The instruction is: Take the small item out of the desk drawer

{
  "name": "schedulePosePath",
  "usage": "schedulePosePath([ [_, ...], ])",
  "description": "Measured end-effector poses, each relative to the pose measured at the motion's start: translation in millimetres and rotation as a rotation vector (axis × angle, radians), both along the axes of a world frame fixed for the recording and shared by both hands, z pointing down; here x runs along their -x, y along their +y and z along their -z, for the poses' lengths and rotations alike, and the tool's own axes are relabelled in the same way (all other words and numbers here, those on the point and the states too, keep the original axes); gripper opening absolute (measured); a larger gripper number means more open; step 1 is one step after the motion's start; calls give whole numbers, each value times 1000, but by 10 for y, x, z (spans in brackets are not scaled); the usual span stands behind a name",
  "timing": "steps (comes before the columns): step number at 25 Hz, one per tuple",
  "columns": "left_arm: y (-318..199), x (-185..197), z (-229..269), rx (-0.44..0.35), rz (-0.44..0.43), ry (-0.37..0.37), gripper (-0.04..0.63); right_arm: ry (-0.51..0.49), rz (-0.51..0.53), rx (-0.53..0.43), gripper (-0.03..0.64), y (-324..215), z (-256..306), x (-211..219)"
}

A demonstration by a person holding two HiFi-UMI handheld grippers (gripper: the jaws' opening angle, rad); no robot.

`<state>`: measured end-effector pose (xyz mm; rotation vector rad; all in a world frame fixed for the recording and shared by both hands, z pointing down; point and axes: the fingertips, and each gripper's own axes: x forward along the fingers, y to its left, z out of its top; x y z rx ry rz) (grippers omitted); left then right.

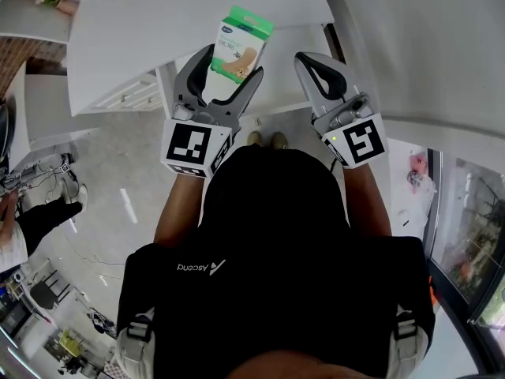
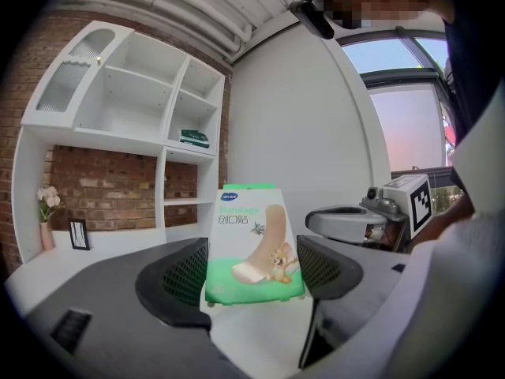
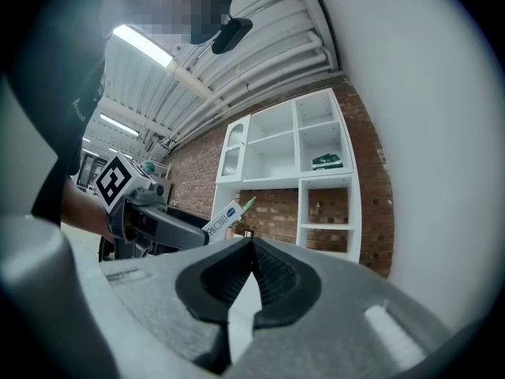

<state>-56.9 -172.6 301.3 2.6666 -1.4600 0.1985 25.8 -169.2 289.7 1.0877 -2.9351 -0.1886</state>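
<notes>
A small green and white bandage box [image 1: 241, 44] is held up in the air, upright, between the jaws of my left gripper [image 1: 233, 76]. The left gripper view shows the box [image 2: 252, 245] clamped at its lower part between the two black pads [image 2: 180, 276]. My right gripper [image 1: 319, 68] is raised beside it on the right, apart from the box, jaws pressed together with nothing between them [image 3: 251, 253]. The box [image 3: 227, 217] shows to the left in the right gripper view. The white desk [image 1: 158, 30] lies below. I cannot make out an open drawer.
White drawer fronts [image 1: 130, 93] sit under the desk at left. A white shelf unit [image 2: 118, 125] stands against a brick wall, with a vase [image 2: 46, 212] and small frame [image 2: 79, 234] on the counter. A white wall [image 1: 418, 46] is at right. The person's shoes [image 1: 267, 140] stand by the desk.
</notes>
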Motion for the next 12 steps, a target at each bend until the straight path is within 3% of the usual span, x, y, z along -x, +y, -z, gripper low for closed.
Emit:
schedulePosePath([
  [12,-4,-2,-12,4,-6,-5,344,0,-6,18,2,-10,-8,-5],
])
